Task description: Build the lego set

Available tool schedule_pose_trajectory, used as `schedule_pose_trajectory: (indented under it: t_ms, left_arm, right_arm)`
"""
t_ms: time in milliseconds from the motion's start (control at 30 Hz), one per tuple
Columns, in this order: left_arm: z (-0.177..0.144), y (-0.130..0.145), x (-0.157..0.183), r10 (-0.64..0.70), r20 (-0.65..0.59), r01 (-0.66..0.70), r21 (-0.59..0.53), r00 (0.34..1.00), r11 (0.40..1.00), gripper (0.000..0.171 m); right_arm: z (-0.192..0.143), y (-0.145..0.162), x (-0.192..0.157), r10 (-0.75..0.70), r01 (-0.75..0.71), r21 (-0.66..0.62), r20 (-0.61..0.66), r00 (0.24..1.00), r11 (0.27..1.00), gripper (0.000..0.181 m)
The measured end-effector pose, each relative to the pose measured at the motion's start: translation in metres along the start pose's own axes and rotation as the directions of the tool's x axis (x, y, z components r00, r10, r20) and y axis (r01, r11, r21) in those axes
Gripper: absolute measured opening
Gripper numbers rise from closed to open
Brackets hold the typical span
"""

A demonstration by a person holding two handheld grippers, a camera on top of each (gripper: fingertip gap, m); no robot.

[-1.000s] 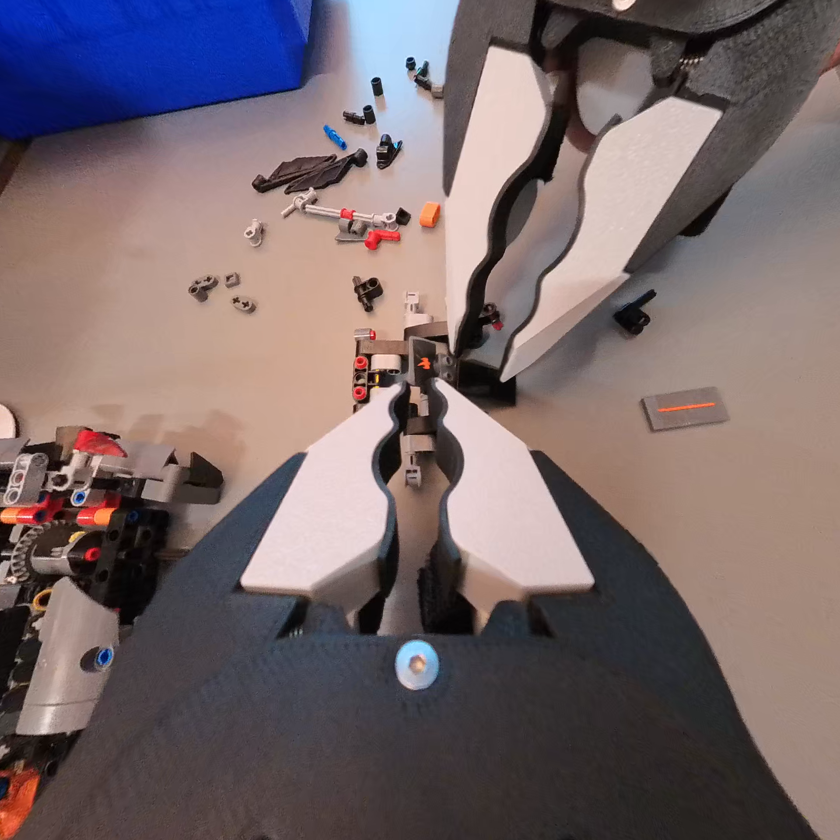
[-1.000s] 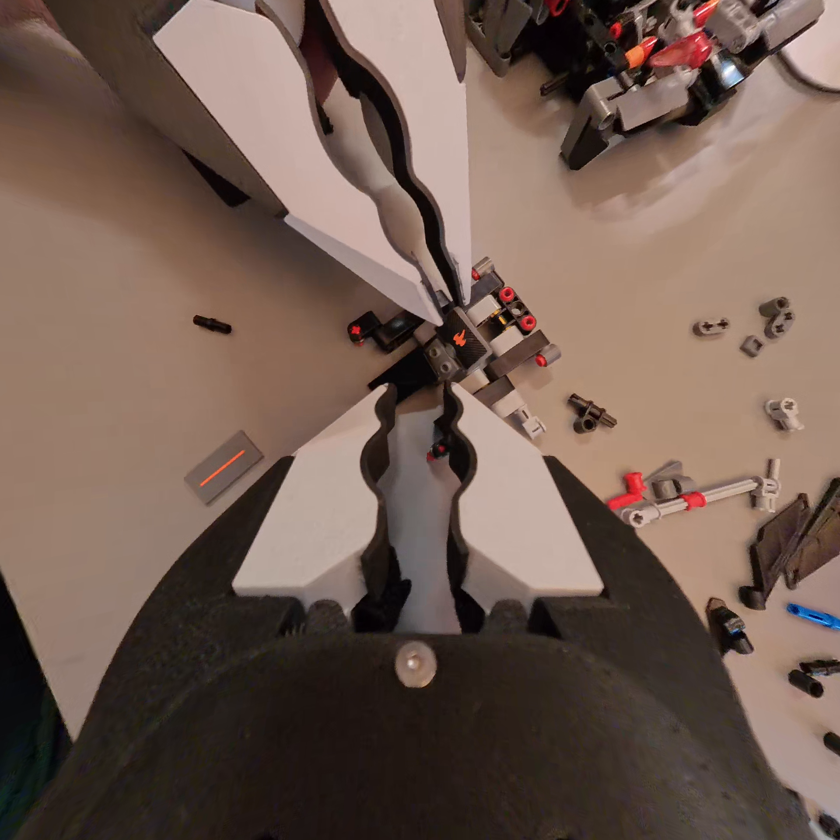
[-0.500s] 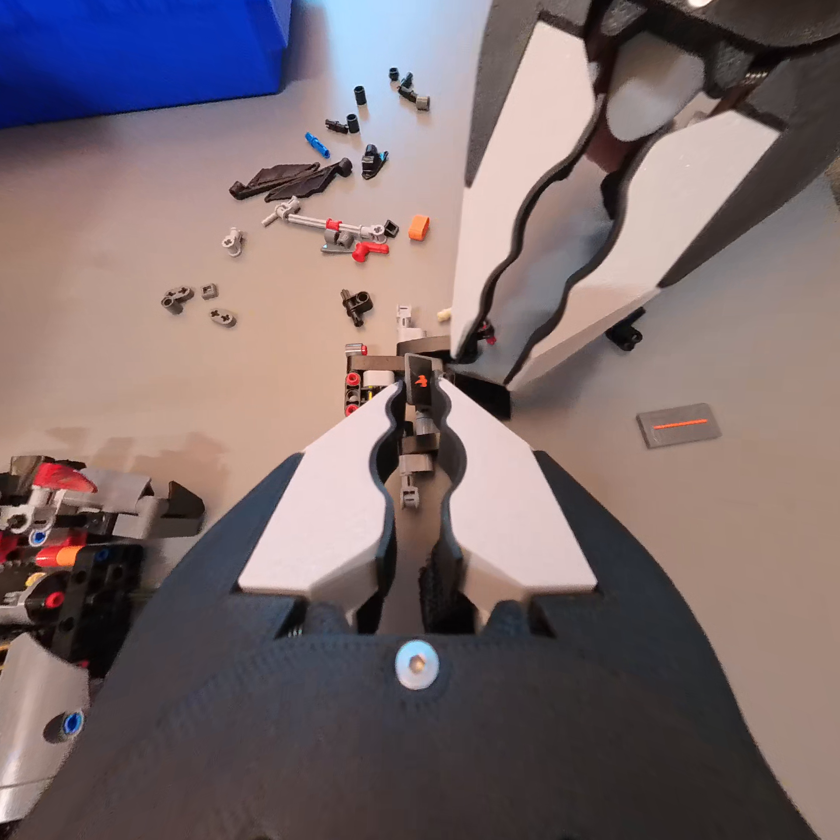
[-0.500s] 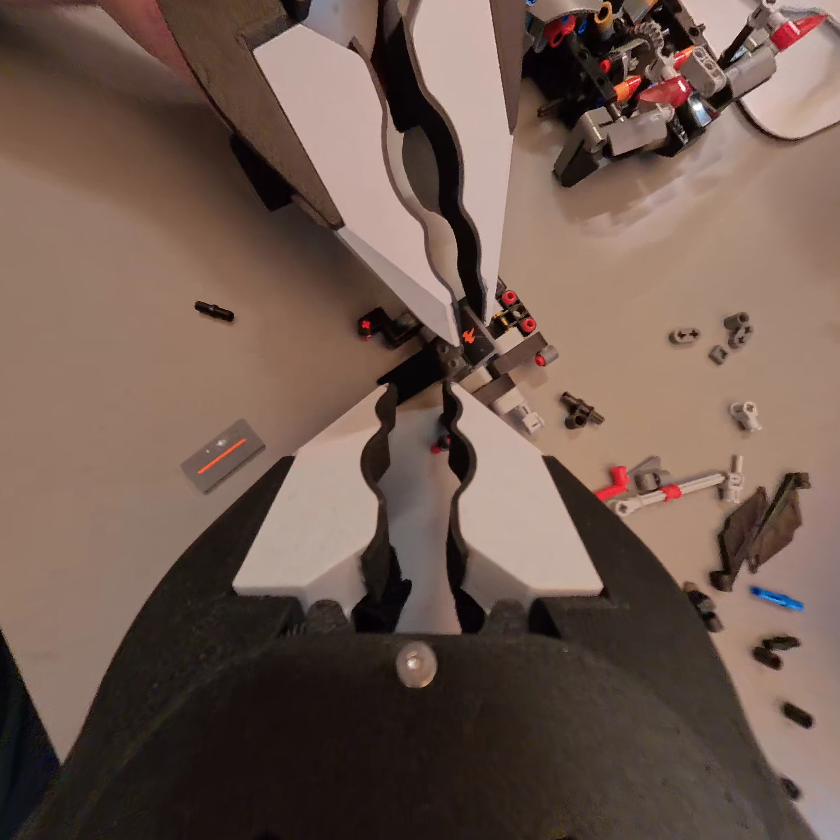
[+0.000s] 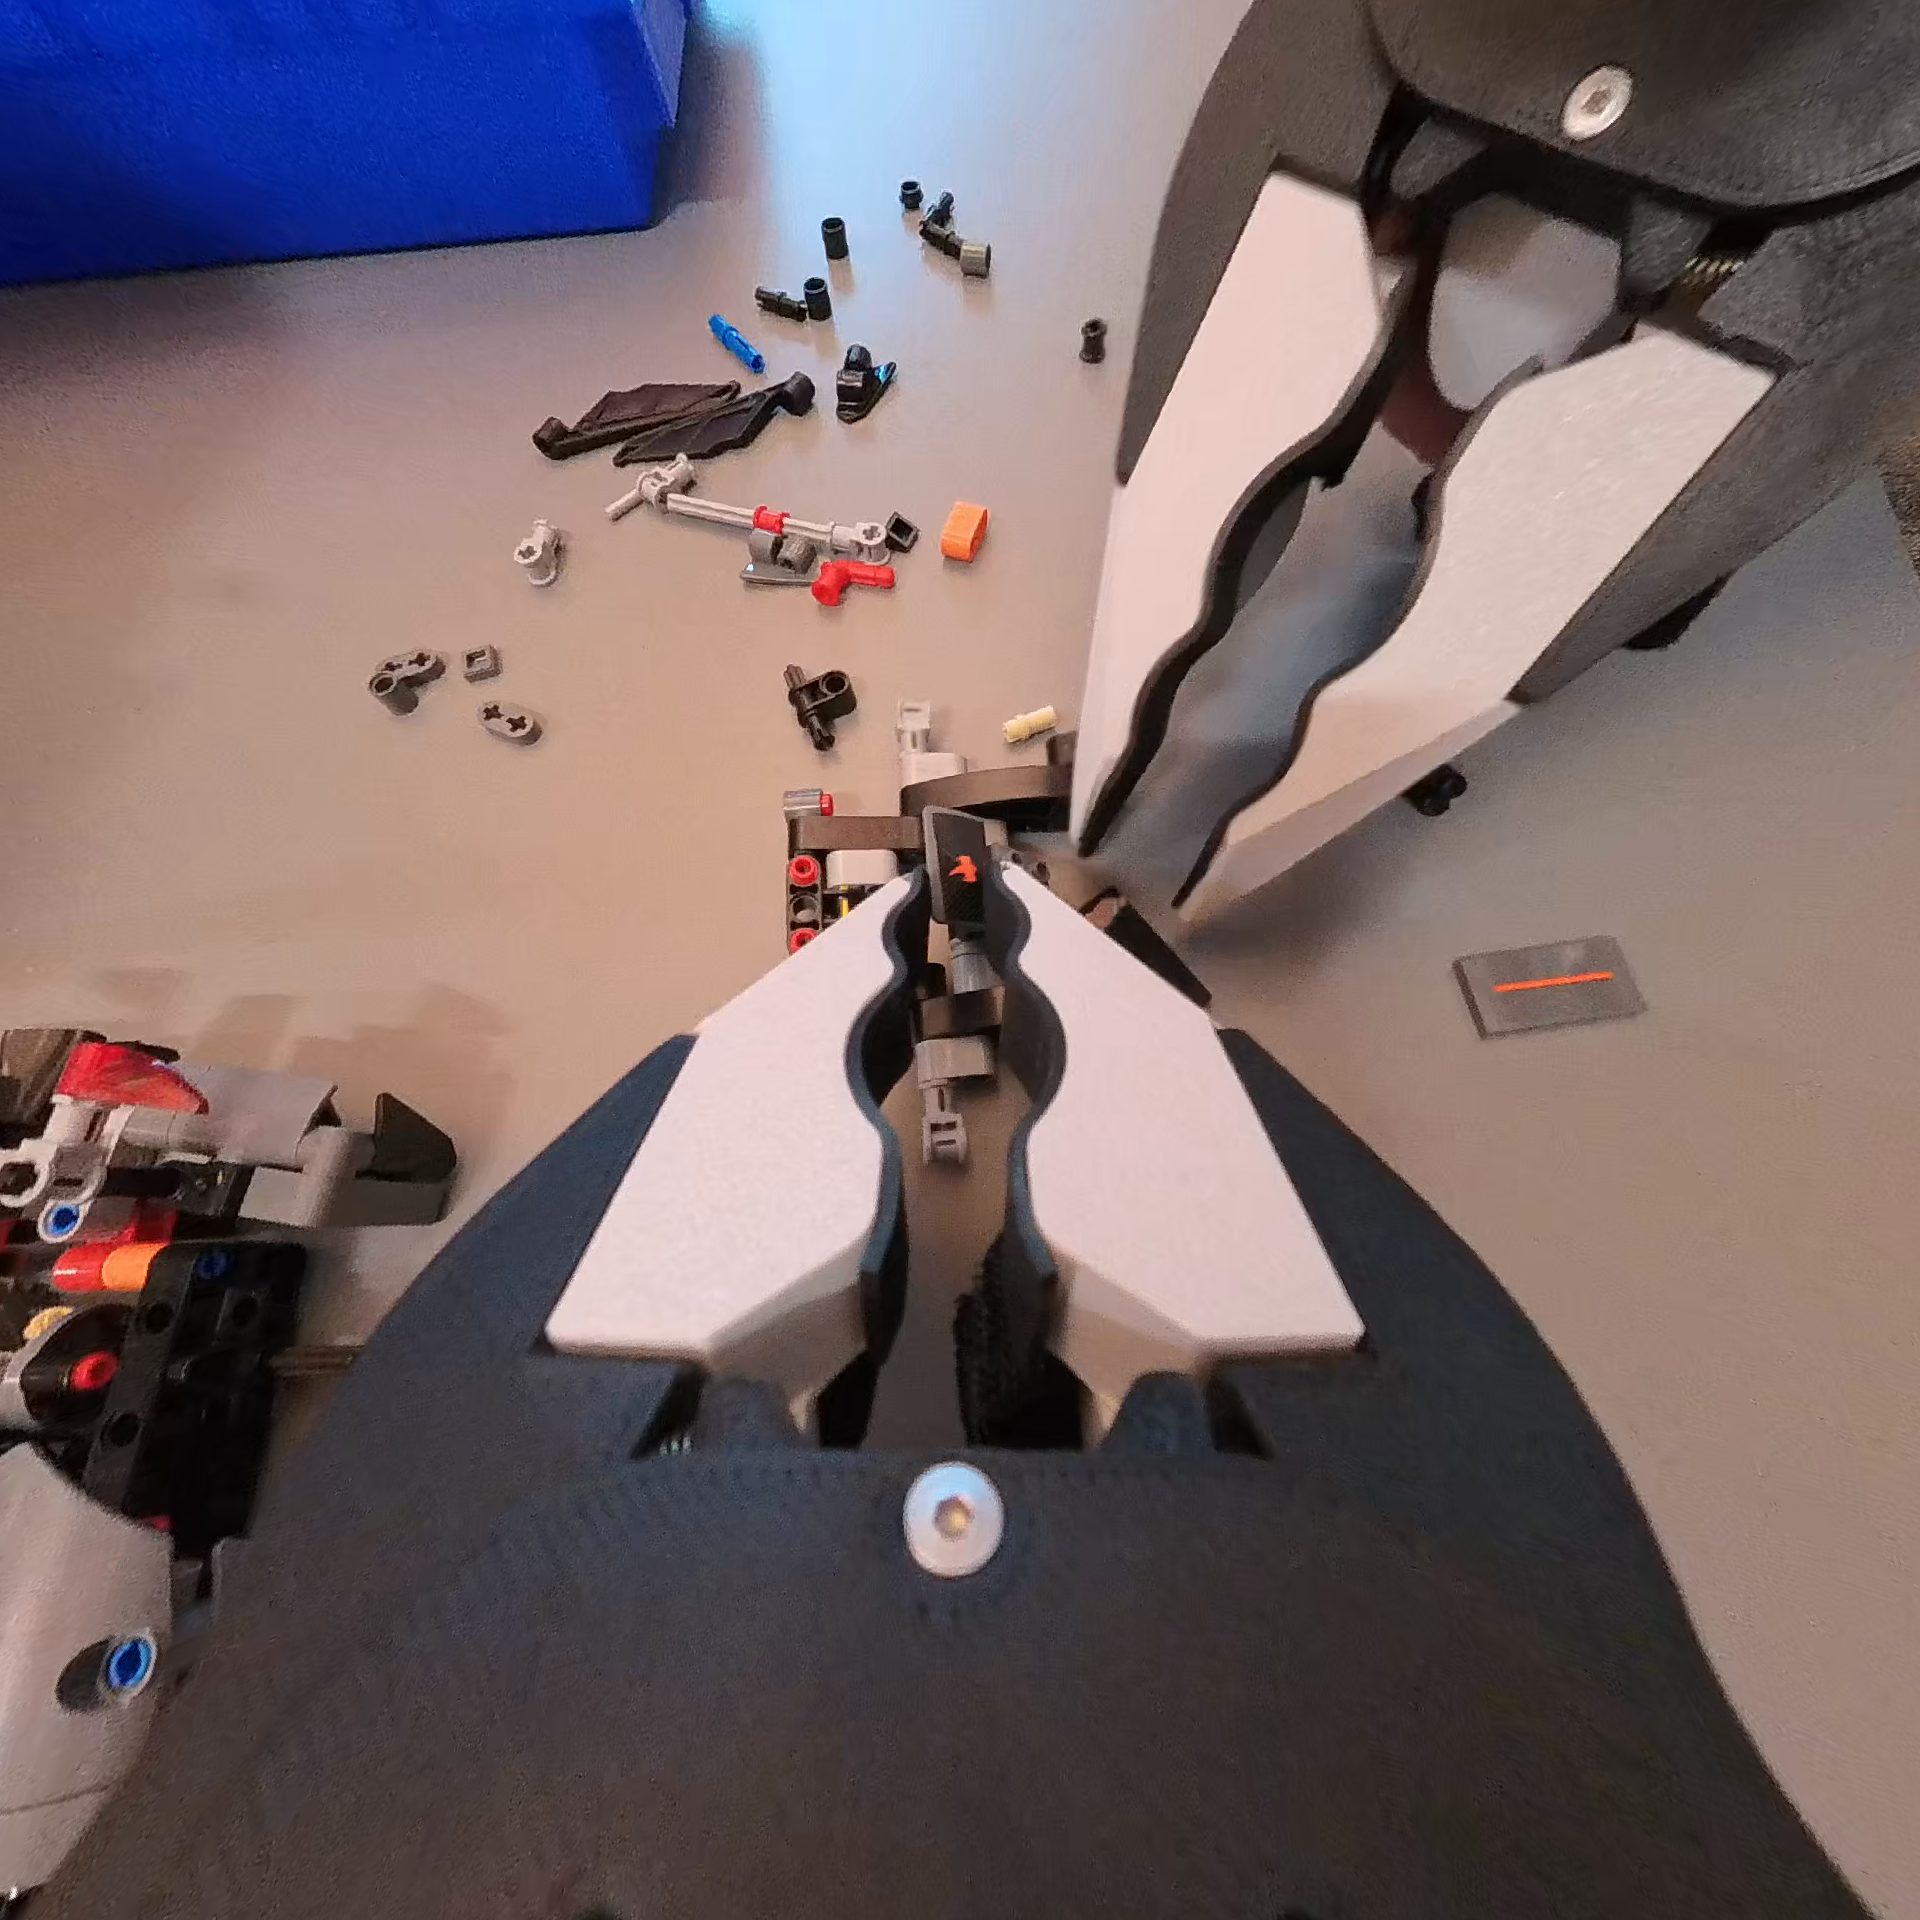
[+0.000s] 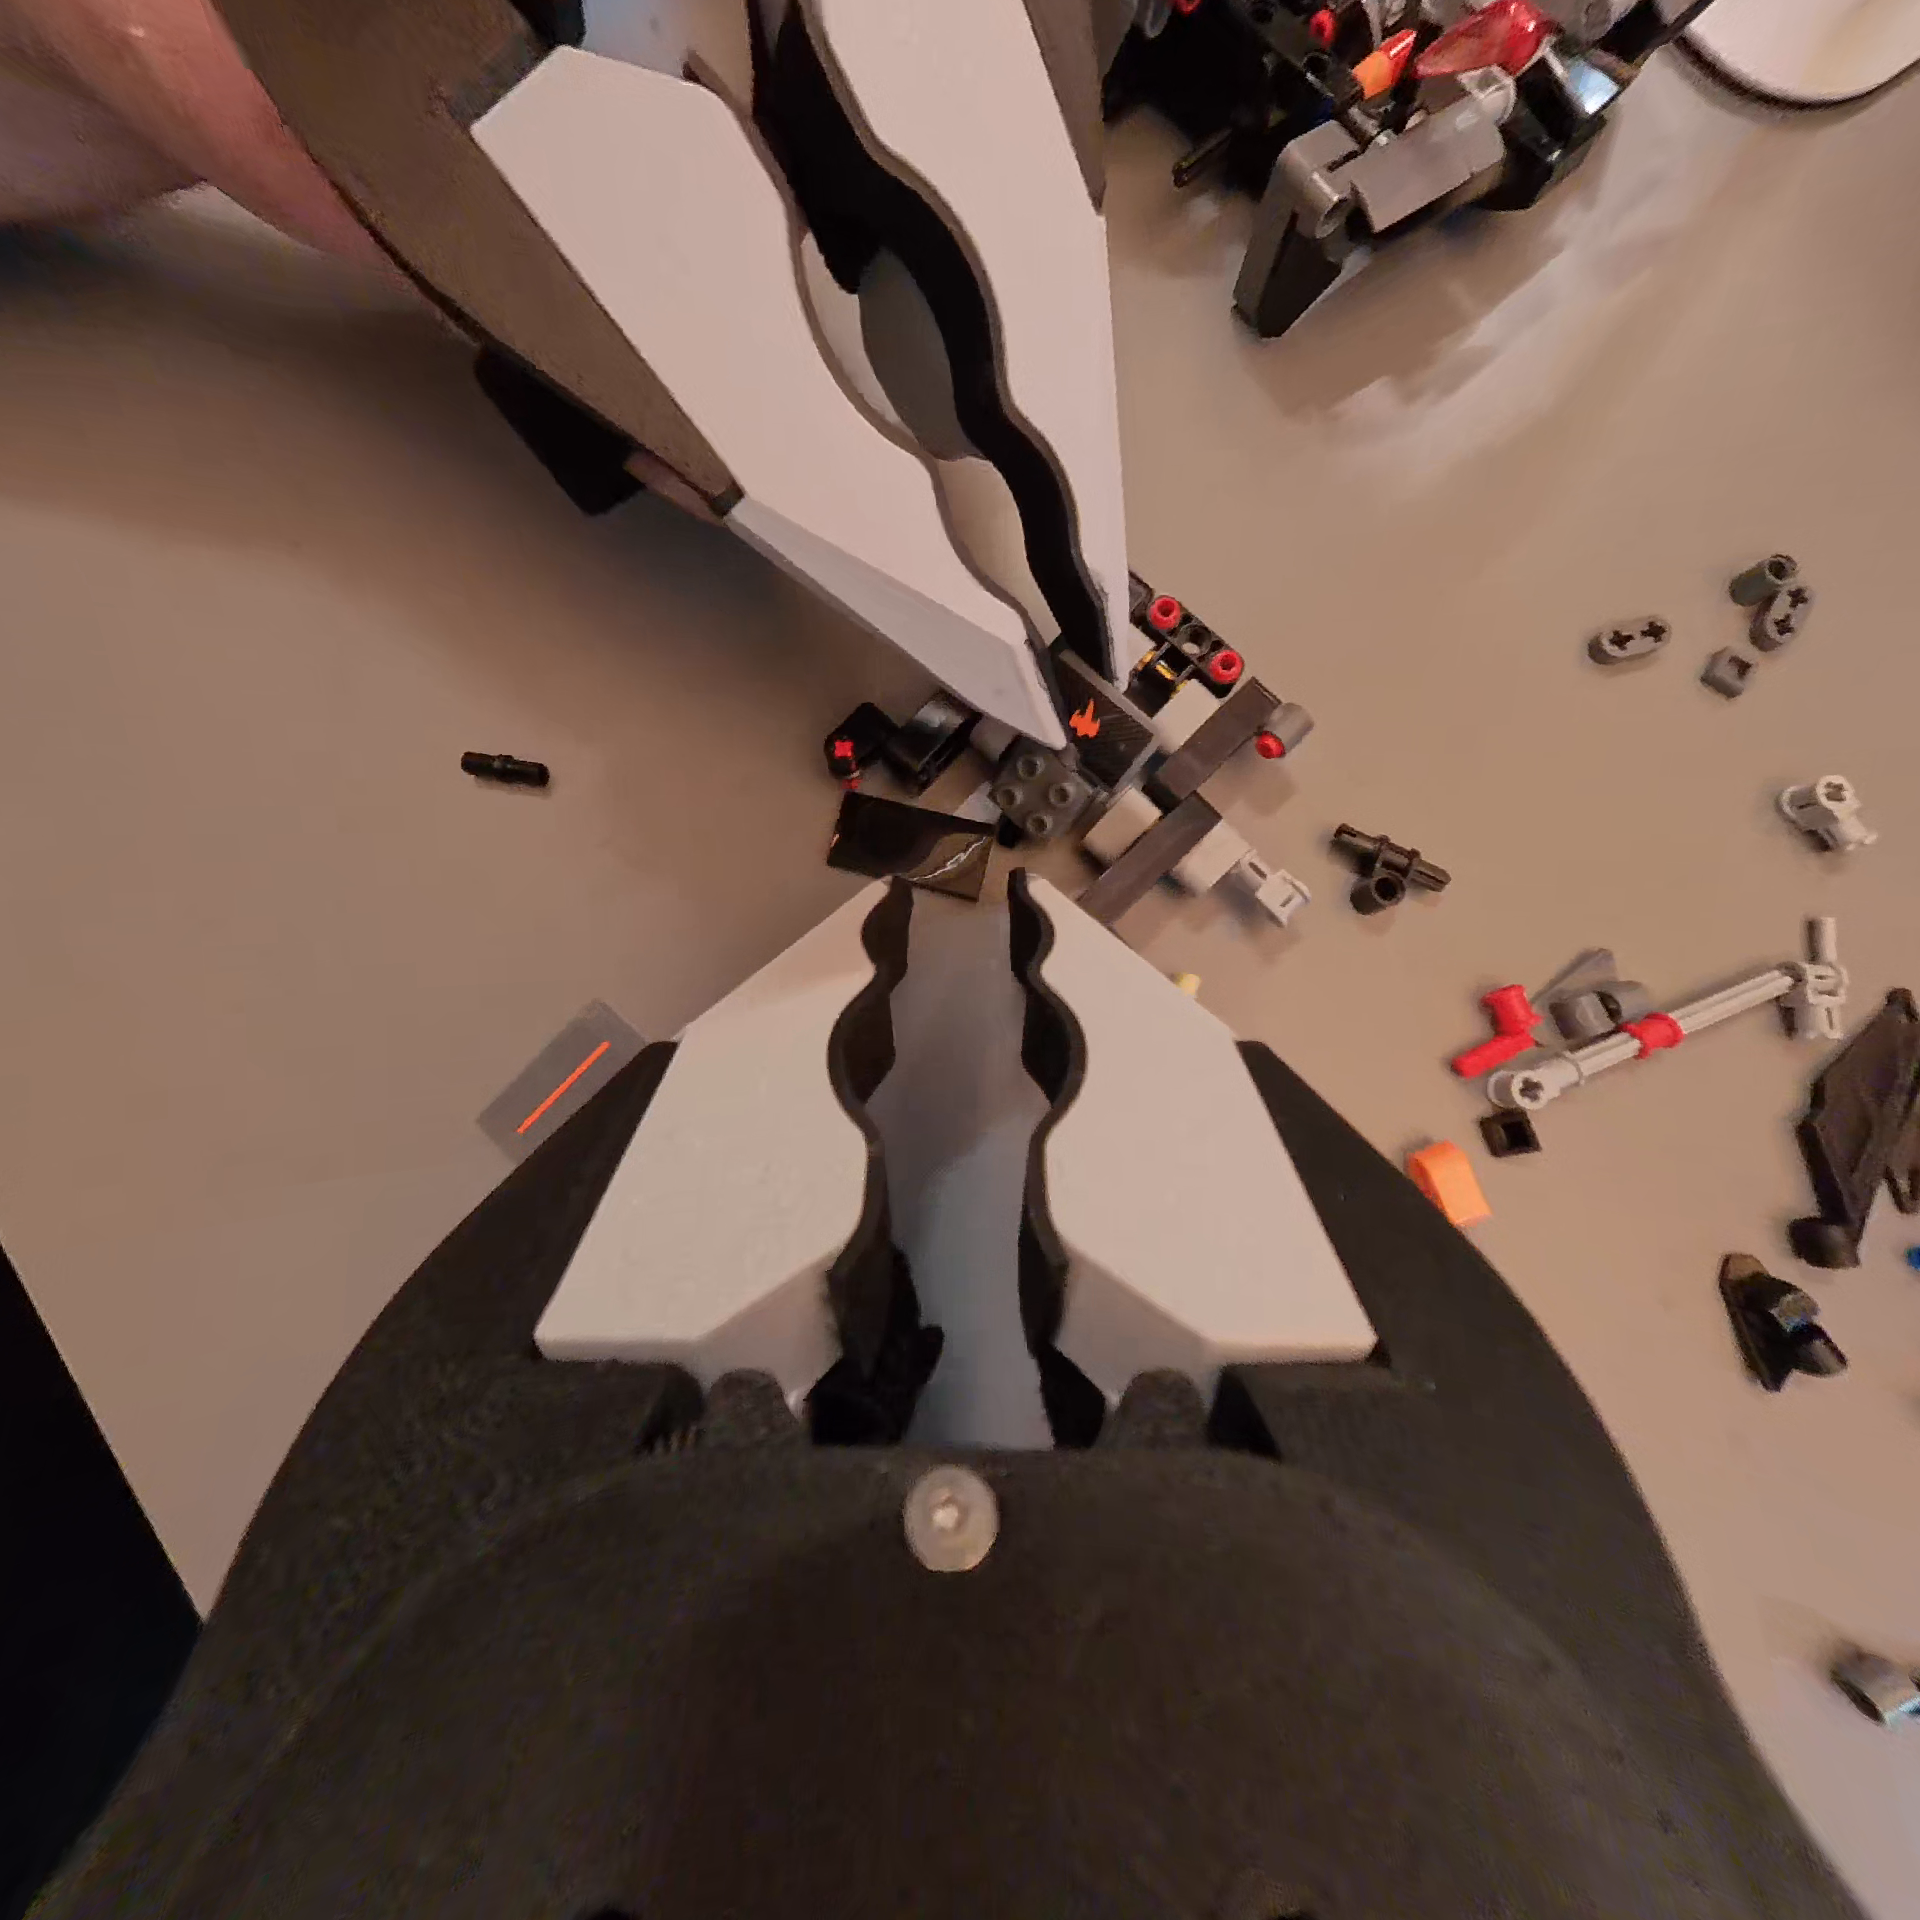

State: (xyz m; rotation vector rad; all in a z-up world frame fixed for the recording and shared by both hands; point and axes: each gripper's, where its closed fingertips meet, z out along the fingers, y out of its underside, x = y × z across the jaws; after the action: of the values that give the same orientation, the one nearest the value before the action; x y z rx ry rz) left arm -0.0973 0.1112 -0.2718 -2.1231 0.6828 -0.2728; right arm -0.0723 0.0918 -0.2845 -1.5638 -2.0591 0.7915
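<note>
Lego sub-assembly is pinched at its dark tile w/ orange mark by the left hand-held gripper, low over the worktop. Right hand-held gripper is part open, empty, just beside it.

A blue box sits at the beige table's far edge.

right gripper parted, empty | left gripper pinching sub-assembly
</note>
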Motion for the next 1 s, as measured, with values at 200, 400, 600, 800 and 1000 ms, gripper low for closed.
schedule_pose_trajectory:
  t_ms: [200, 400, 600, 800, 1000]
  left_arm:
    - [-0.004, 0.003, -0.007, 0.008, 0.029, -0.007, -0.021, 1.0, 1.0, 0.007]
    - [-0.01, 0.008, -0.012, -0.03, 0.027, 0.031, -0.026, 0.999, 0.999, 0.007]
    - [-0.011, 0.009, -0.01, -0.068, -0.027, 0.067, -0.019, 0.997, 0.998, 0.006]
    - [-0.012, 0.009, -0.01, -0.186, -0.122, 0.186, -0.014, 0.975, 0.982, 0.005]
    - [-0.012, 0.007, -0.019, -0.277, -0.166, 0.28, -0.005, 0.946, 0.96, 0.005]
  right_arm:
    - [0.007, 0.0, -0.012, 0.019, -0.018, -0.023, 0.023, 1.0, 1.0, 0.035]
    - [0.017, -0.002, -0.016, 0.026, -0.026, -0.051, -0.004, 1.0, 0.998, 0.033]
    - [0.013, -0.007, -0.016, -0.044, 0.044, -0.001, 0.024, 0.999, 0.999, 0.03]
    - [0.003, -0.023, -0.002, -0.346, 0.349, 0.043, -0.06, 0.936, 0.936, 0.03]
    - [0.009, -0.026, 0.003, -0.561, 0.561, 0.058, -0.012, 0.828, 0.826, 0.03]
